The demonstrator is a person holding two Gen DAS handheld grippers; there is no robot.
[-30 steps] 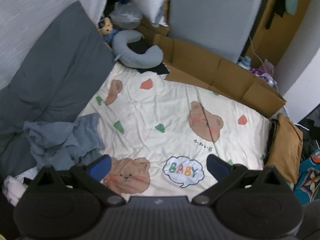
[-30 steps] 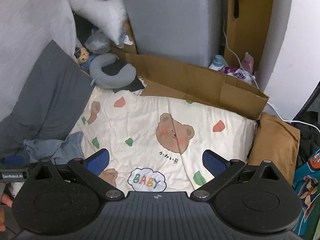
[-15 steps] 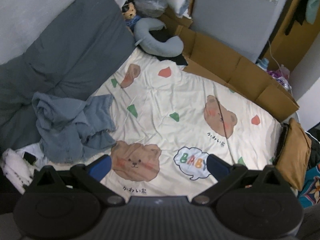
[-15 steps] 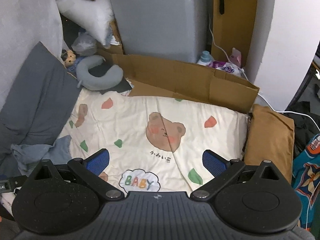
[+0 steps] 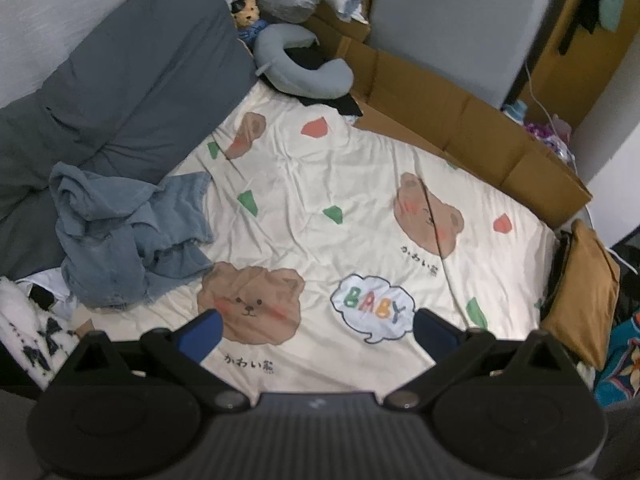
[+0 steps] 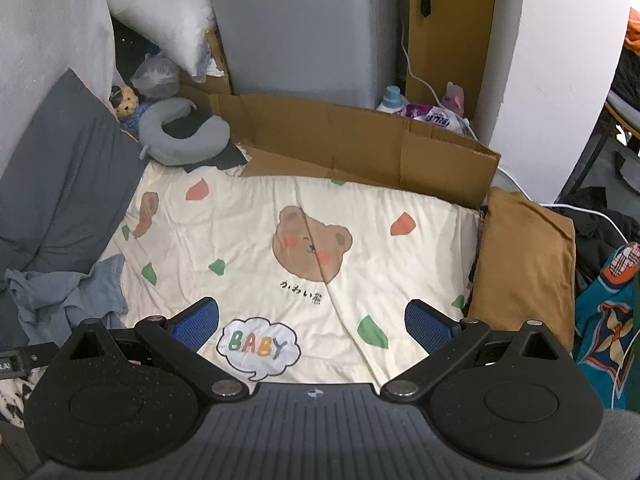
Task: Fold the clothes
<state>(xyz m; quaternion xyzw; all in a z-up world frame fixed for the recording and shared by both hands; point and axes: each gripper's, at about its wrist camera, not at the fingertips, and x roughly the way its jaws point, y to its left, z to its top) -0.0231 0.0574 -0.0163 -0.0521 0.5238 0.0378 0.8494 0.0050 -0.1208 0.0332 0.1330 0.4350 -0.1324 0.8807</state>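
A crumpled blue denim garment (image 5: 128, 236) lies in a heap at the left edge of the bear-print sheet (image 5: 320, 184), partly against the grey duvet (image 5: 120, 80). It looks soft but fairly heavy and bulky for cloth, likely to drag and hold its creases; a hem or waistband edge nearest the sheet's middle seems the best place to pinch. The left gripper (image 5: 316, 330) and right gripper (image 6: 312, 318) both hover over the sheet, jaws spread wide and holding nothing. A folded tan cloth (image 6: 524, 256) sits at the sheet's right edge. A neck pillow (image 5: 300, 68) and cardboard (image 5: 460, 120) border the far side, and white patterned fabric (image 5: 28, 332) crowds the heap.
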